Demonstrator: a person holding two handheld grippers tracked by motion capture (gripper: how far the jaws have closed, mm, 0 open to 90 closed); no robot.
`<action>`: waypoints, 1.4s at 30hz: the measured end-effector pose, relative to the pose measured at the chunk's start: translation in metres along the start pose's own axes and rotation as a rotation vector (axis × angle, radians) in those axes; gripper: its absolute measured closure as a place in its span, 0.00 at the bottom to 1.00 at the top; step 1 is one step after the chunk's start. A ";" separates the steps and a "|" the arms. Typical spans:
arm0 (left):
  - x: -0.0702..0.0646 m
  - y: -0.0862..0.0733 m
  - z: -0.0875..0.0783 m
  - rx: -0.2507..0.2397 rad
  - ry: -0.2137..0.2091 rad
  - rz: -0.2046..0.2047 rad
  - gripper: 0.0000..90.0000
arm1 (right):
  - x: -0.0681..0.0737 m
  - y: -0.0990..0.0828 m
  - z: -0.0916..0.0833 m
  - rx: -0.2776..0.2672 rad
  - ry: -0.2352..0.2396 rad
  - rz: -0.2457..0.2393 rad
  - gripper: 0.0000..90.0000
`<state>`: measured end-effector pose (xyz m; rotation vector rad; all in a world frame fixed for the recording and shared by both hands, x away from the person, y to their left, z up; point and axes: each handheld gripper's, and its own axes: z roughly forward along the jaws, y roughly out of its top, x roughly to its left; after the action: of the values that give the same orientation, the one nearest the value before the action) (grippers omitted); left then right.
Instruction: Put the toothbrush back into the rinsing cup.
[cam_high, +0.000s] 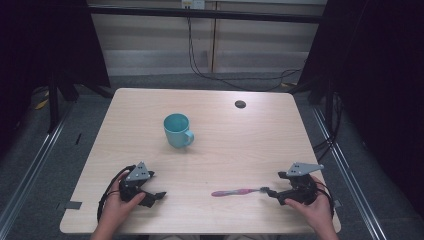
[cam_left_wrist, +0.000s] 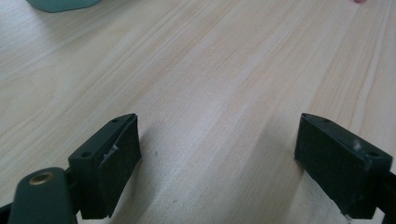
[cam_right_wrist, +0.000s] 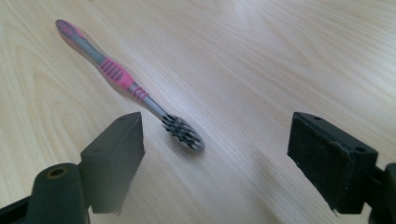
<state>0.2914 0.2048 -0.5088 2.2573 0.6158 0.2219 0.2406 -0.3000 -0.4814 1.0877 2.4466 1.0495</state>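
Standing upright and empty toward the table's (cam_high: 150, 100) far edge, the teal mug (cam_high: 177, 130) stayed apart from the pink toothbrush (cam_high: 235, 192) lying near the near edge, its bristles just before the right gripper's (cam_high: 272, 192) wide jaws, while the left gripper (cam_high: 159, 195) rested wide too.

teal mug (cam_left_wrist: 63, 4) cut off by top edge, pink toothbrush (cam_left_wrist: 360, 1) barely a sliver at edge

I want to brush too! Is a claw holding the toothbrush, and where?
No, nothing is held. The toothbrush lies on the table; the right gripper and left gripper are open.
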 end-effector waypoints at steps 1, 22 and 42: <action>0.000 0.000 0.000 0.003 0.000 0.006 0.15 | 0.001 0.002 0.001 0.006 0.011 -0.004 0.21; 0.000 0.000 0.000 0.001 0.001 0.001 0.15 | 0.012 0.038 0.024 0.134 0.093 -0.140 0.27; 0.000 0.000 0.000 -0.004 0.000 -0.005 0.15 | 0.023 0.059 0.039 0.238 0.138 -0.265 0.35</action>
<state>0.2912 0.2045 -0.5091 2.2515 0.6199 0.2208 0.2763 -0.2360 -0.4659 0.7434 2.7868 0.7903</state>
